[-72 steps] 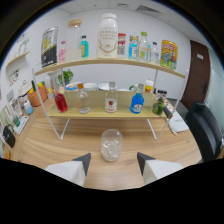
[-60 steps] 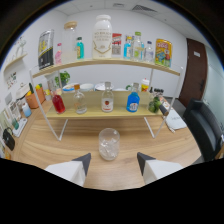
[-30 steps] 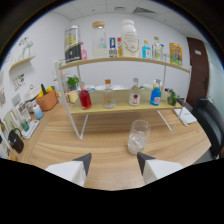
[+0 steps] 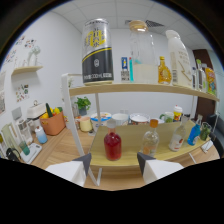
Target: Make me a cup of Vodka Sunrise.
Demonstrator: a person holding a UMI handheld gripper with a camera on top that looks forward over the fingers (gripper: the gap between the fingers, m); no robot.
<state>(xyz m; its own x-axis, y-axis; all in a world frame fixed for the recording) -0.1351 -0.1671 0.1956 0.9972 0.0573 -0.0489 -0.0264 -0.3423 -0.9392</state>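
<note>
White fingers of my tool [image 4: 112,167] stand apart, clasping nothing; their lower parts are cut off from sight. Just beyond them, on the lower shelf [image 4: 165,152], sits a red bottle [image 4: 112,145] beside a clear amber-capped bottle [image 4: 150,140]. Since half a second ago I've closed in; the glass is gone from view.

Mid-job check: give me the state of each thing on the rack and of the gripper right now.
gripper: open, empty, low before the lower shelf.
red bottle: upright, capped, just beyond the fingers.
clear bottle: upright, orange cap on.
black can: upright on the upper shelf.
large jar: upright, lid on.
blue bottle: upright.
</note>
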